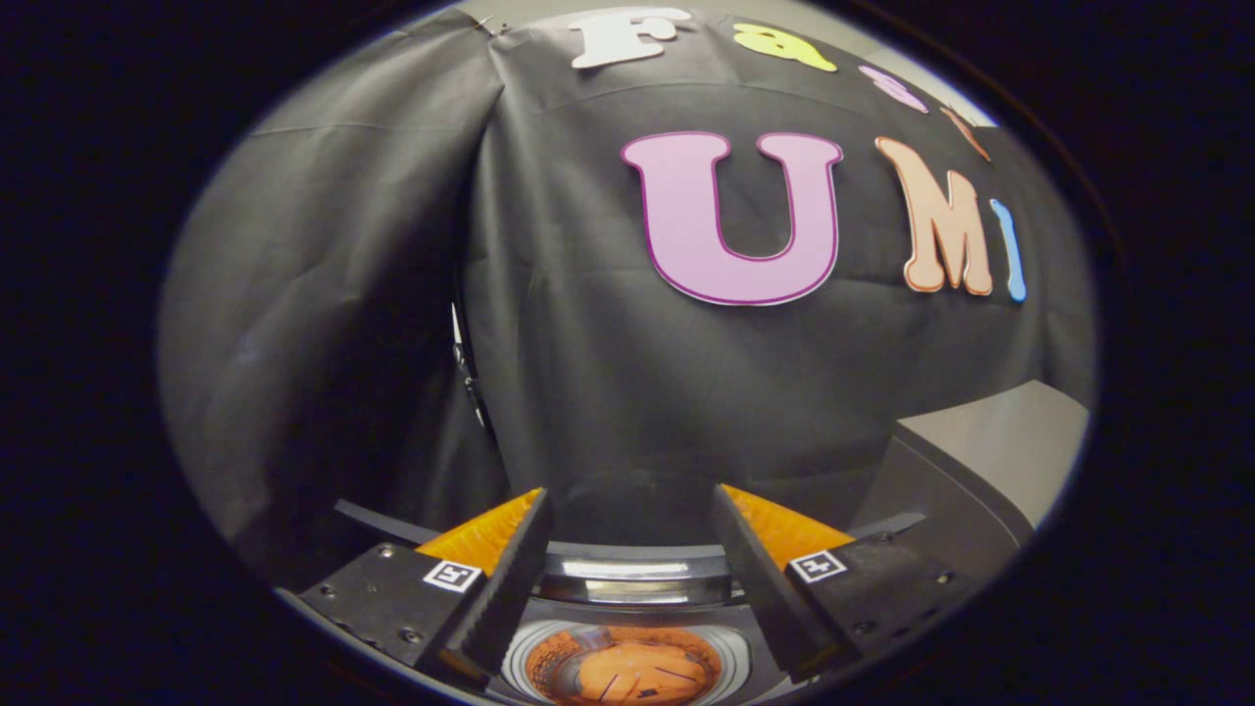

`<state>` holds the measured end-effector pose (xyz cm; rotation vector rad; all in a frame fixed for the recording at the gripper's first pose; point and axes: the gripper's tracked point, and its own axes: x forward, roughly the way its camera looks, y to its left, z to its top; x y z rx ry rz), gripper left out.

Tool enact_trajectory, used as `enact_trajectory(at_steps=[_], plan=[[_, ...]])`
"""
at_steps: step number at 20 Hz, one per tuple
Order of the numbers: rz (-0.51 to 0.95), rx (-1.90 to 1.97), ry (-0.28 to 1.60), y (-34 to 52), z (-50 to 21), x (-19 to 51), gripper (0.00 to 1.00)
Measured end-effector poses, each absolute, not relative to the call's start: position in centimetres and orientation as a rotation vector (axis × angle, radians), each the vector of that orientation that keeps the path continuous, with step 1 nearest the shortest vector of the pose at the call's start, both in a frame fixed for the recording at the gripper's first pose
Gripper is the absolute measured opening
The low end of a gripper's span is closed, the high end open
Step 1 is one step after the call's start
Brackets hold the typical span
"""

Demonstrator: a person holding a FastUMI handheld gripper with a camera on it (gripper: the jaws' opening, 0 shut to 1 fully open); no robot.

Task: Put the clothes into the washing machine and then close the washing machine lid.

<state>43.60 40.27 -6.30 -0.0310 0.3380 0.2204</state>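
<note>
Gripper open, empty. Drum with orange clothes directly below fingers. Lid upright just ahead, needs closing.

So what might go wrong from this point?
The claw is open and holds nothing, above the washing machine's opening. The orange cloth already sits in the drum. Closing the lid, raised at the side, could go badly: the open fingers may slip off its smooth edge.
</note>
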Motion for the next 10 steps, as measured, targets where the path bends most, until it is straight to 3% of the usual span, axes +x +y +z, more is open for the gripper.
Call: enact_trajectory(at_steps=[10], plan=[[0.222, -0.022, 0.328, 40.13, -6.30, 43.67, 0.99]])
